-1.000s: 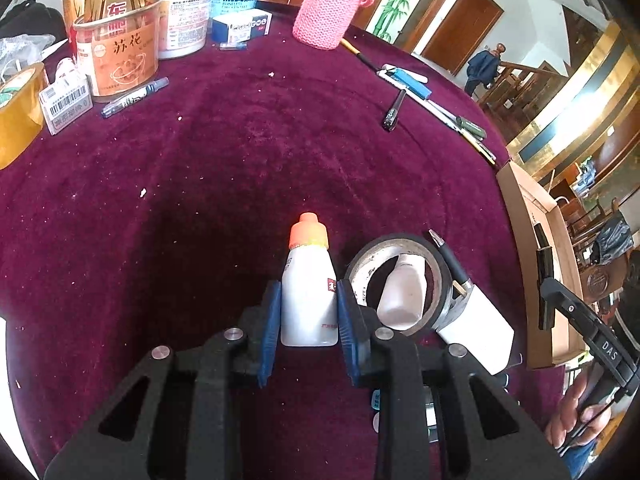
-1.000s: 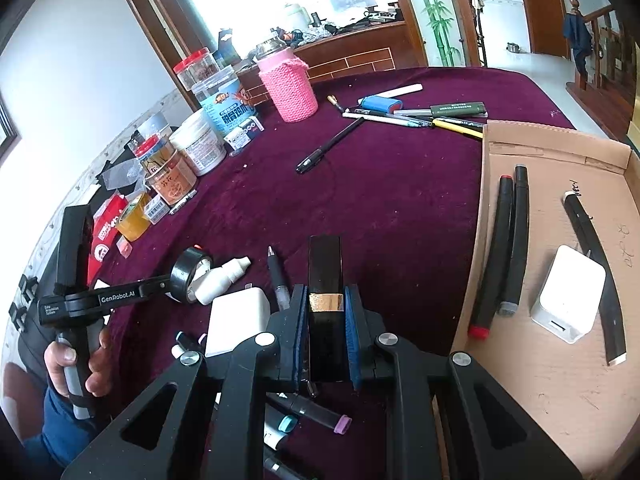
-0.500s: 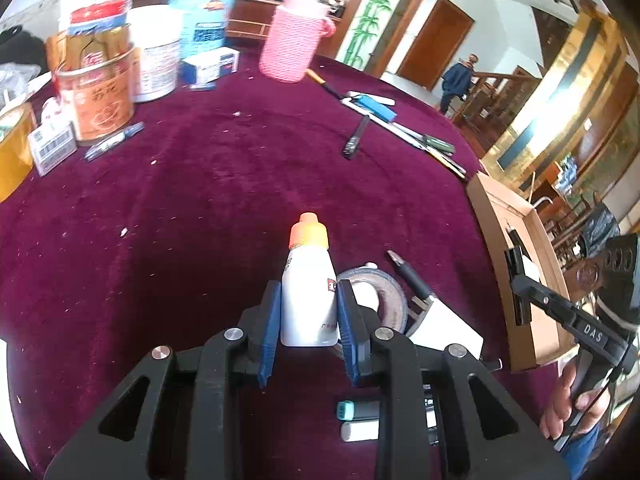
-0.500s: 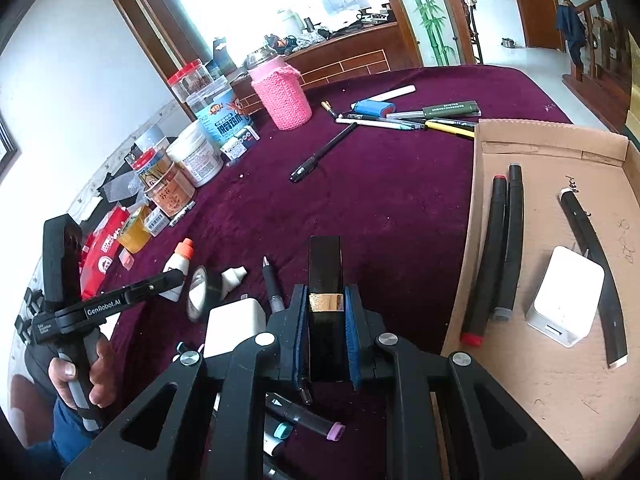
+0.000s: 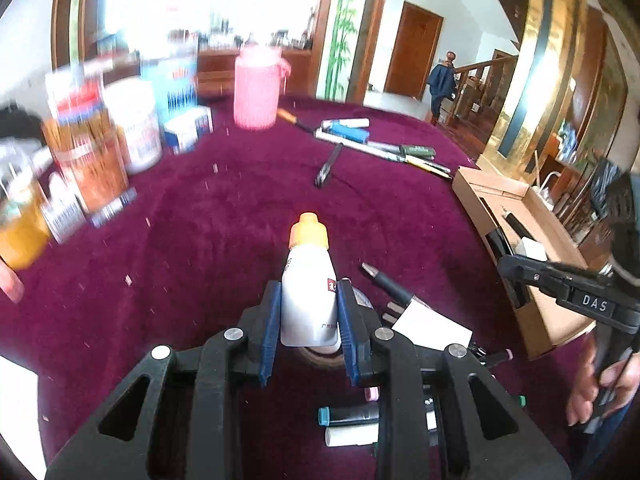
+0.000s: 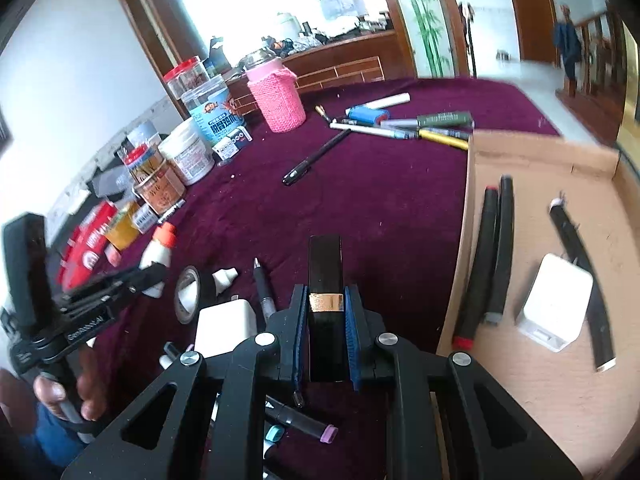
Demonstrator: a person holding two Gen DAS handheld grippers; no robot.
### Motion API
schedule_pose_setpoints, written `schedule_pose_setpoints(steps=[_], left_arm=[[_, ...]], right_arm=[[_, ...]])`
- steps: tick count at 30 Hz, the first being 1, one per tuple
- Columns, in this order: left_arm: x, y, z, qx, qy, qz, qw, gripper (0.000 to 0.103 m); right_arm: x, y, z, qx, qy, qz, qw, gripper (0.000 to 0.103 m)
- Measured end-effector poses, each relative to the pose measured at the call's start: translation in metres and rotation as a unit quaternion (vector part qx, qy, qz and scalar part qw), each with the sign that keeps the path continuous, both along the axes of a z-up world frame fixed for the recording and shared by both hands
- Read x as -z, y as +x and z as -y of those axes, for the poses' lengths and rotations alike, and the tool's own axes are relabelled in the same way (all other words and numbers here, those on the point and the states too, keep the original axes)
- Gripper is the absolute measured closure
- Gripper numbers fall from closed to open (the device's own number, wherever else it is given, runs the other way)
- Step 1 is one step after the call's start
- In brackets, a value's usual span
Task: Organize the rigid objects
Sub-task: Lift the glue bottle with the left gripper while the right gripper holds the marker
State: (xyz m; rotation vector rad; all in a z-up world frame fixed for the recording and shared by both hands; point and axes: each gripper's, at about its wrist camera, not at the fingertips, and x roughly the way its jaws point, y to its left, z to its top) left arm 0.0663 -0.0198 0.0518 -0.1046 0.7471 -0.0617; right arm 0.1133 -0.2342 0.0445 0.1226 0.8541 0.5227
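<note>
Maroon velvet tablecloth (image 6: 380,200) (pens scattered); wooden doors, bamboo mural behind.

We see bright windows (image 6: 256,12) at twelve o'clock above a wooden sideboard (image 6: 340,64), a bamboo-painted panel (image 5: 340,28) beside them, a brown door (image 5: 414,54) and a wooden stair rail (image 5: 478,76) toward two o'clock.

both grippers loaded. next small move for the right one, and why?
Probably carry the right gripper rightward over the cardboard tray and lower there. Its fingers are clamped on the black bar with a gold band, above the maroon cloth just left of the tray wall. The tray already holds two markers and a white charger, with bare floor nearer the camera.
</note>
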Motion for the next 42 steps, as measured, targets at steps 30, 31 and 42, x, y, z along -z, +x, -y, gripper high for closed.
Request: schedule_pose_setpoints(steps=[30,31,42], left_arm=[[-0.009,-0.024,0.029,-0.057,0.162,0.107,0.9794,0.078],[-0.009,-0.024,0.029,-0.058,0.163,0.108,0.9789,0.078],[-0.009,-0.027,0.032,-0.059,0.175,0.115,0.9761,0.078]], right_arm=[[0.001,-0.020,-0.028,-0.023,-0.023,0.030,0.999,0.088],[0.001,-0.020,-0.029,-0.021,-0.025,0.032,0.999,0.088],[0.000,-0.028,-0.040,-0.025,-0.046,0.048,0.997,0.088]])
